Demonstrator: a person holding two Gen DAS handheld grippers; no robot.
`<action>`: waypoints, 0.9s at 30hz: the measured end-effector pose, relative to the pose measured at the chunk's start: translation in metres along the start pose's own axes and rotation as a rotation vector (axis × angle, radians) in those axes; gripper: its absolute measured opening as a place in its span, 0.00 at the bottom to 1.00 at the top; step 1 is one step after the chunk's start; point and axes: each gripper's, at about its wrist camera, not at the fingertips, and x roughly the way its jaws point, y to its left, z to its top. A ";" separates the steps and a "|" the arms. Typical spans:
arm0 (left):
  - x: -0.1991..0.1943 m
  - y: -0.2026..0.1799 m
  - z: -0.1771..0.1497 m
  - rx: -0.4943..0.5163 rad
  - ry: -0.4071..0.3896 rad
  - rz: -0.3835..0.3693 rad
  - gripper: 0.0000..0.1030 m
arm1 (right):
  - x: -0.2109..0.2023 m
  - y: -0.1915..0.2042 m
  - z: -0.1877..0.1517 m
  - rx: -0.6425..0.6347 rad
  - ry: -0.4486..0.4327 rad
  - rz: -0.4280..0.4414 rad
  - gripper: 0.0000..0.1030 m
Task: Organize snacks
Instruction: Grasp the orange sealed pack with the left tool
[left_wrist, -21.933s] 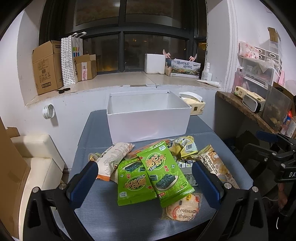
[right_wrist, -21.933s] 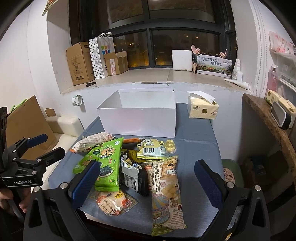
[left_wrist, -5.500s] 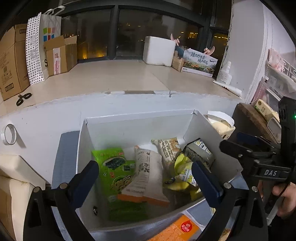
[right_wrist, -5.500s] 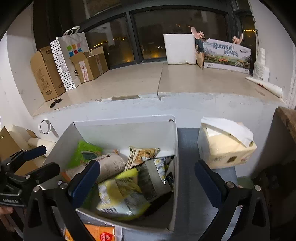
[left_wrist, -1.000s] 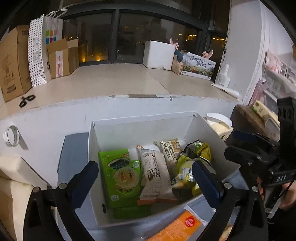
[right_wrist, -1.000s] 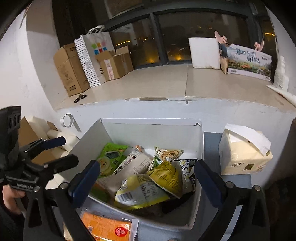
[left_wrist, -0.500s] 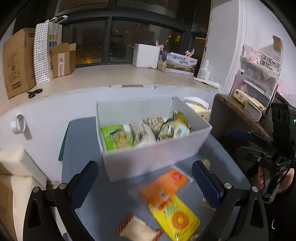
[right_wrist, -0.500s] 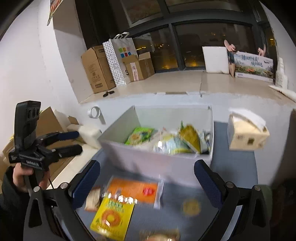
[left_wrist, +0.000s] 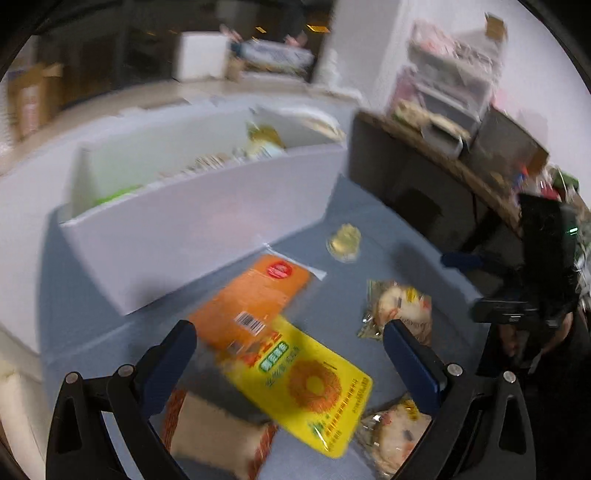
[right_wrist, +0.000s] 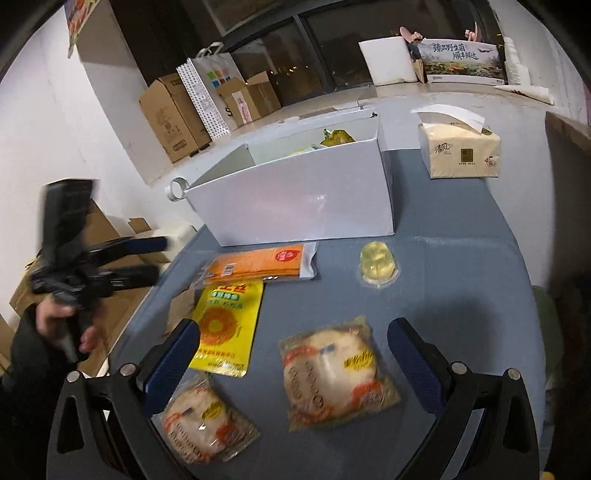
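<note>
Snacks lie loose on a blue-grey table (right_wrist: 461, 258) before a white box (right_wrist: 306, 199) already holding several packets. Both grippers hover spread wide and empty. Between the right gripper (right_wrist: 293, 349) fingers sits a round-cake packet (right_wrist: 338, 371), with a second packet (right_wrist: 205, 417) at seven o'clock. A yellow packet (left_wrist: 306, 384) lies under the left gripper (left_wrist: 290, 349), an orange packet (left_wrist: 251, 299) at twelve o'clock touching the box, a jelly cup (right_wrist: 378, 264) toward one o'clock. A tissue pack (right_wrist: 460, 153) stands beside the box; cardboard cartons (right_wrist: 173, 114) line the dark window ledge.
</note>
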 end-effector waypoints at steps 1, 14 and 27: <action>0.009 0.003 0.002 0.011 0.016 -0.002 1.00 | -0.003 0.000 -0.002 -0.005 -0.005 -0.001 1.00; 0.092 0.019 0.026 0.139 0.254 0.008 1.00 | -0.005 -0.004 -0.004 -0.027 -0.010 0.002 1.00; 0.067 0.008 0.018 0.105 0.160 0.065 0.59 | 0.000 -0.001 -0.004 -0.046 0.007 -0.024 1.00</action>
